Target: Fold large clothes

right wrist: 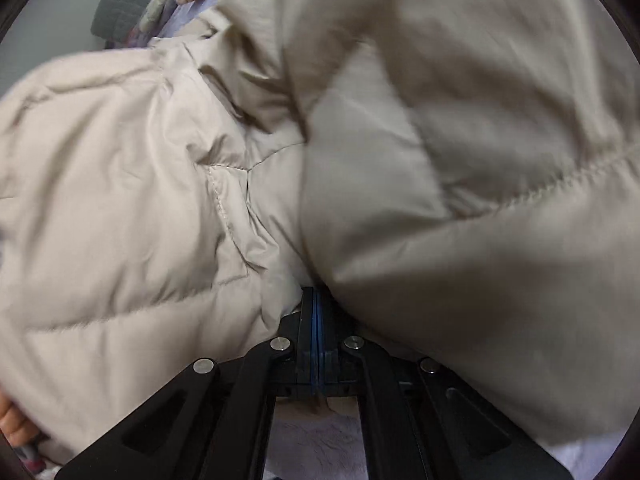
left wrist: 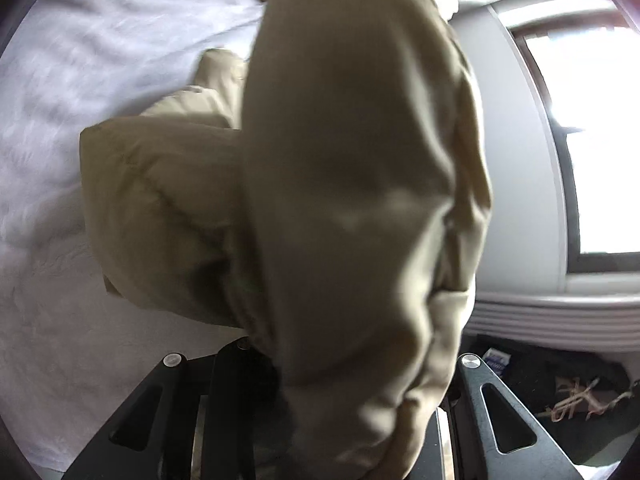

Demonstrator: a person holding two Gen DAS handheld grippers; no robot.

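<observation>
Beige puffer jacket [left wrist: 360,200] fills view, bunched fabric hanging from left gripper [left wrist: 320,420], jaws clamped on it. White bed [left wrist: 60,120] below-left; window [left wrist: 592,140] right.

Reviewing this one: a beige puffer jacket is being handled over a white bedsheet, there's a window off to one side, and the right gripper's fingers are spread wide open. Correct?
Not quite. The right gripper is shut: the right wrist view shows its fingers pressed together. The rest holds: beige puffer jacket, white bedsheet, window.
</observation>
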